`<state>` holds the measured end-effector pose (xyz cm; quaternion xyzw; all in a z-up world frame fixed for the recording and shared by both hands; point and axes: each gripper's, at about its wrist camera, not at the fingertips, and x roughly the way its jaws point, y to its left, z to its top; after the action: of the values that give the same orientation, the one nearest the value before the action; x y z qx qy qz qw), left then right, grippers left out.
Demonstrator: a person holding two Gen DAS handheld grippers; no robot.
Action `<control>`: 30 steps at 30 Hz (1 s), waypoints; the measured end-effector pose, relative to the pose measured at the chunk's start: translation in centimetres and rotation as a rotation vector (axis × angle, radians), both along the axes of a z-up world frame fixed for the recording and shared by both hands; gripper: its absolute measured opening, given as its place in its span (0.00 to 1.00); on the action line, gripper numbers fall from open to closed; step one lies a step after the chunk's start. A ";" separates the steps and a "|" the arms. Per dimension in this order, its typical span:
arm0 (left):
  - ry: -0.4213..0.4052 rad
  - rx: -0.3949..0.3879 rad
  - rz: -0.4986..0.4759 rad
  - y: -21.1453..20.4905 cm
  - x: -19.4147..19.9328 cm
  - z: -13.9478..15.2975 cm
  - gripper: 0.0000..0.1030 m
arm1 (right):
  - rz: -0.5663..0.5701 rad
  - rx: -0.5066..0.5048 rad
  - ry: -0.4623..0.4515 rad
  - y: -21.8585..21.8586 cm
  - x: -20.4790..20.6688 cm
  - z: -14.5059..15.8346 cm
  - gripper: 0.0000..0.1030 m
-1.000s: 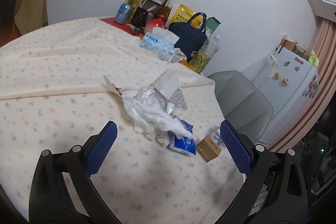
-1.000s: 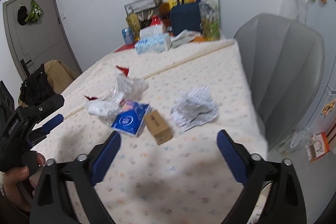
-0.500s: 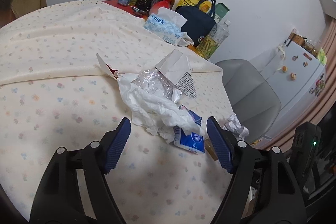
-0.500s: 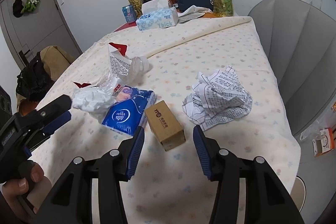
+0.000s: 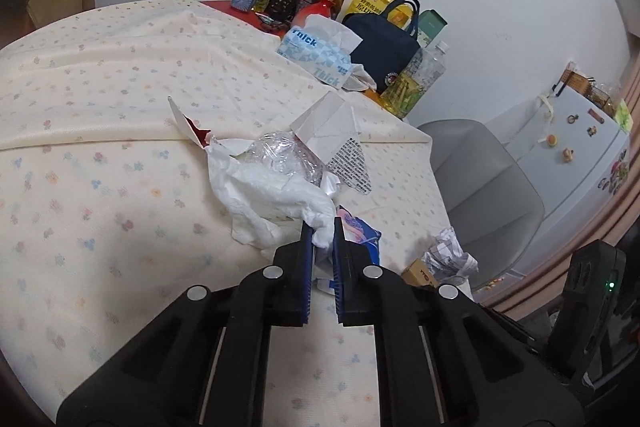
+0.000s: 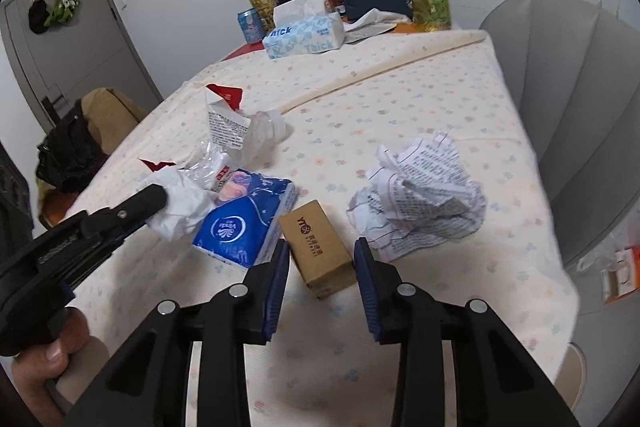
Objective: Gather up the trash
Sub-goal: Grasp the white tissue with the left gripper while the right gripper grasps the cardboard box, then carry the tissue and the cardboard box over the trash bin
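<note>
On a floral-clothed table, the left gripper is clamped tight on a crumpled white tissue lying at the near left beside a blue tissue pack. To its right, the right gripper is closing around a small brown carton, pads not clearly touching it. Crumpled printed paper lies further right. A person's hand grips the left tool's handle, angled down.

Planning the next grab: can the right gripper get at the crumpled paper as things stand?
Probably not at once. The right gripper is closing round the brown box. The crumpled paper lies just beside it with open tablecloth around, so once the box is dealt with the way looks free.
</note>
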<state>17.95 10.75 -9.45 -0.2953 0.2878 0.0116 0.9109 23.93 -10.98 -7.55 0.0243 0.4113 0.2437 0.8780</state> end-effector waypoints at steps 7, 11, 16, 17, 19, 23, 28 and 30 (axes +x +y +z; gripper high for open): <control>-0.065 0.020 -0.022 -0.5 -1.6 2.4 0.08 | -0.011 0.026 -0.035 -1.0 -2.2 1.8 0.31; -0.103 0.024 -0.031 -1.2 -2.5 3.8 0.08 | -0.015 0.040 -0.057 -1.8 -3.5 3.1 0.31; -0.140 0.036 -0.053 -2.6 -3.5 5.7 0.08 | -0.041 0.051 -0.105 -3.7 -5.2 5.1 0.31; -0.146 0.038 -0.060 -3.0 -3.8 6.0 0.08 | -0.046 0.054 -0.113 -4.1 -5.5 5.4 0.31; -0.158 0.042 -0.079 -3.9 -3.9 6.6 0.08 | -0.060 0.059 -0.131 -5.1 -6.1 6.2 0.31; -0.173 0.050 -0.127 -6.0 -3.9 7.5 0.08 | -0.098 0.064 -0.161 -7.4 -7.0 7.4 0.31; -0.172 0.062 -0.190 -9.0 -3.5 7.9 0.08 | -0.167 0.070 -0.183 -11.1 -7.9 8.2 0.31; -0.169 0.068 -0.217 -10.3 -3.2 8.0 0.08 | -0.191 0.073 -0.185 -12.3 -8.0 8.3 0.31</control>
<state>14.79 0.49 -1.50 -0.2312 0.2398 -0.1019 0.9374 15.88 -23.29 0.72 0.0726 0.3151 0.1751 0.9300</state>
